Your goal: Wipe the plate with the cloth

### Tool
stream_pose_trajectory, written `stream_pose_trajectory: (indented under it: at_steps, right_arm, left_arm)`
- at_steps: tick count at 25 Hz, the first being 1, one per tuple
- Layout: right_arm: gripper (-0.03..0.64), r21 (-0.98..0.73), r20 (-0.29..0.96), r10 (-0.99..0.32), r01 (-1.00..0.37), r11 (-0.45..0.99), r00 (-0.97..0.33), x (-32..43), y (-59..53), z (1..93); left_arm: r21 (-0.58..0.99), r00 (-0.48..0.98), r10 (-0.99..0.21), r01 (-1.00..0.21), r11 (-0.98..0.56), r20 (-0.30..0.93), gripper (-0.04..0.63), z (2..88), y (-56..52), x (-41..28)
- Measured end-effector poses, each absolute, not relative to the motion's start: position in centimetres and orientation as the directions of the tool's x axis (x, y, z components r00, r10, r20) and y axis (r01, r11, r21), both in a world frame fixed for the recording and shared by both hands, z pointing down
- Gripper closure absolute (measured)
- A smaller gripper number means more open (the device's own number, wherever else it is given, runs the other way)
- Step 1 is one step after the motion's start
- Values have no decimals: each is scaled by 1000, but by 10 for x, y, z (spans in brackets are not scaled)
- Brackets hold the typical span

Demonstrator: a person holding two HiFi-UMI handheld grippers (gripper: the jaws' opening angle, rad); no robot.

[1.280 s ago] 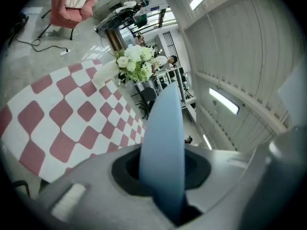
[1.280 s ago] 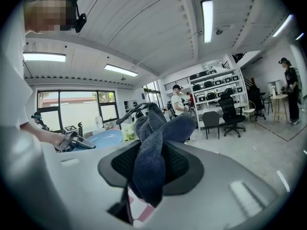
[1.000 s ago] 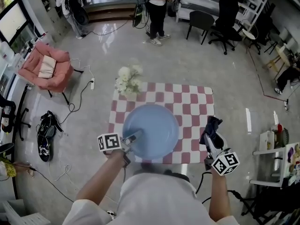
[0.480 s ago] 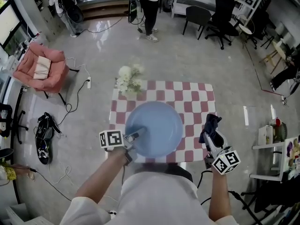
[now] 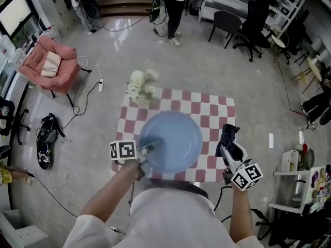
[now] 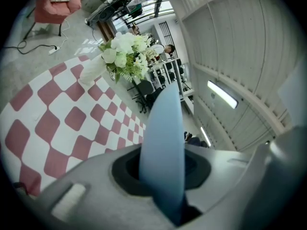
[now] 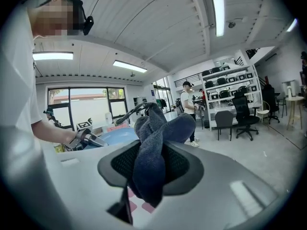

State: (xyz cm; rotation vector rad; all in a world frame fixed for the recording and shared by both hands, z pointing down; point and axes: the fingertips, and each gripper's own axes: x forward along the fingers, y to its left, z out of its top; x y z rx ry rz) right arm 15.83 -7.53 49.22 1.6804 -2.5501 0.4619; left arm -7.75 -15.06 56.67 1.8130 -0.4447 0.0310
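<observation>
The plate (image 5: 169, 141) is a broad, pale blue round, face up to the head view. It covers the middle of the worktop (image 5: 220, 110) and reaches its near edge. The left hand-held gripper (image 5: 149, 149) is clenched on the plate's near left rim. In the left gripper view the plate shows edge-on between the jaws as a thin blue blade that points away from the person towards the flowers (image 5: 140, 87) at the far left corner. I cannot tell whether the plate rests on the worktop or is held just above it.

The right hand-held gripper (image 5: 226, 149) grasps the cloth (image 5: 228, 136), a dark blue bunch, over the near right corner of the worktop. The cloth's long axis runs out of the jaws towards the far edge. In the right gripper view it rises from between the jaws and folds over at its top. Cloth and plate are apart, with the cloth just beside the plate's right rim.

Against a second ago, the left grip sits on the same part of the rim and the plate lies much as before. The cloth has come a little nearer the plate's right rim.
</observation>
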Motion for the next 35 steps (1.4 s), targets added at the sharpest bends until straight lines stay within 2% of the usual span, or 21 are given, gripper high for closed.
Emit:
stream_pose_trajectory:
  at_steps: [14,25,35]
  right_arm:
    - [482,-77,282,-714,-757,648,-640,142,-114,475]
    - [477,31,398,-638,-686,727,-659,115,-125,483]
    - [477,48,456,-481,-519,853,-749,78,-110,483]
  left_arm:
    - [892,932,-224,-343,-294,285,517,544,-154,-24]
    - [862,907,-256,-404,-305,335,517,549,-147,2]
    - [850,918,-158,-396,-346,364,517,552,-121,24]
